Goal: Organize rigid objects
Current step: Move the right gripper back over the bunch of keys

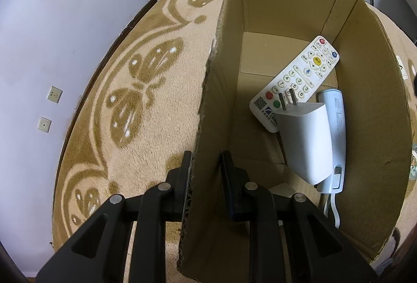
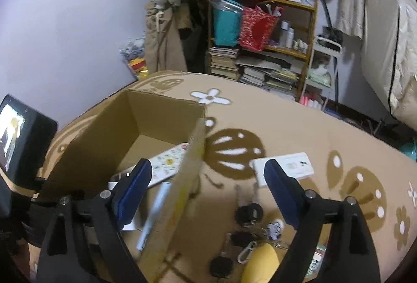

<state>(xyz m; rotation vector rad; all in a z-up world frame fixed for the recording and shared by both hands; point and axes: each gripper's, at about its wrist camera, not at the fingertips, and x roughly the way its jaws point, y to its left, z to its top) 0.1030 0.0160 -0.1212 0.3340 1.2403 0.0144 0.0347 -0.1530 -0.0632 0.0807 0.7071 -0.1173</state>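
Two grippers, both at the cardboard box (image 1: 286,9). Left gripper (image 1: 206,173): fingers either side of the box's near wall, one outside, one inside, pinching the cardboard edge. Right gripper (image 2: 208,178): fingers spread wide, straddling the opposite wall, one blue pad inside the box, the other out over the blanket (image 2: 299,126). Box contents: white remote control (image 1: 297,77) lying flat with its buttons up; white plug adapter (image 1: 305,142), prongs resting over the remote's lower end; pale blue power bank (image 1: 336,132) against the wall with a white cable. Outside, beside the right wall: white flat device (image 2: 284,168), keys (image 2: 247,212), yellow object (image 2: 260,262). Blanket beyond these lies open toward the bookshelf (image 2: 263,48).
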